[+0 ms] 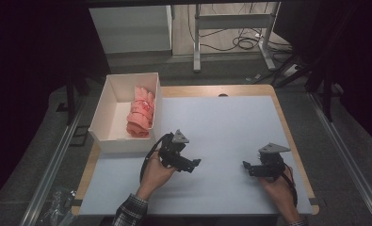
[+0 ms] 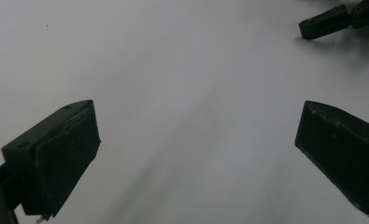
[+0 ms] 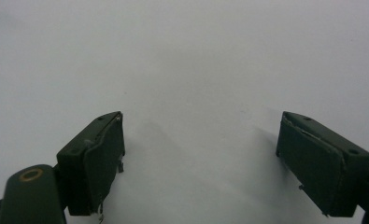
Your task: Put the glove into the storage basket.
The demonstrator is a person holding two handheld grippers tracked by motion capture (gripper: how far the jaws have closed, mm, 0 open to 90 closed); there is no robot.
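At far left we see a white box (image 1: 109, 109) on the table's left edge, a rolled pink cloth (image 1: 141, 113) lying inside against its right wall. Our left gripper (image 1: 189, 164) and right gripper (image 1: 247, 166) rest low over the bare pale mat (image 1: 230, 127), jaws spread, holding nothing. With no cloth left out, we would judge keeping both apart and level best. We read no writing anywhere.

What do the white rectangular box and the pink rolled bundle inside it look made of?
The white rectangular box looks like thin card or foam board: matte, with flat straight walls and crisp edges, though stiff plastic is possible. The pink rolled bundle looks like soft cloth, perhaps a towel: matte, with rounded folds and creases.
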